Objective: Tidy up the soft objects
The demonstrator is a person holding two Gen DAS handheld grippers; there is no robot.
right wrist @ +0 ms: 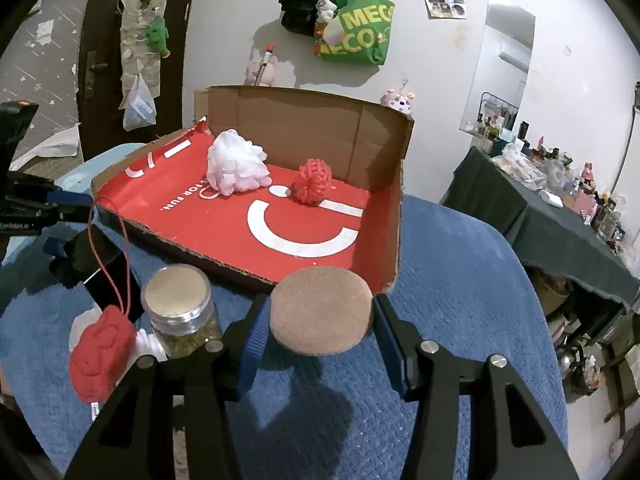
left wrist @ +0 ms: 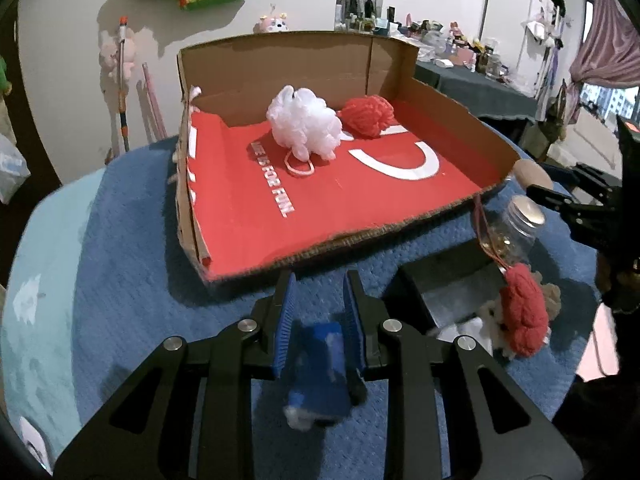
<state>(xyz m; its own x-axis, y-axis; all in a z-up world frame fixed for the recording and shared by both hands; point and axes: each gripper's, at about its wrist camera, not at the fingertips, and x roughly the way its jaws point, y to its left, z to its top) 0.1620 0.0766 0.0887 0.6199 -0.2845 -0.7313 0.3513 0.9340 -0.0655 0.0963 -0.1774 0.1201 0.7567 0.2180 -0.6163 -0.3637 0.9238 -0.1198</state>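
The left gripper [left wrist: 318,300] is closed on a small blue soft object [left wrist: 318,364] above the blue cloth [left wrist: 132,280]. Further right, the cardboard box [right wrist: 304,120] contains a white mesh puff [right wrist: 237,168] and a red yarn ball [right wrist: 311,181]. The right gripper [right wrist: 320,320] grips a round tan sponge [right wrist: 320,310] just before the box corner.

Blue object [left wrist: 318,368] in left gripper [left wrist: 319,296] blurred
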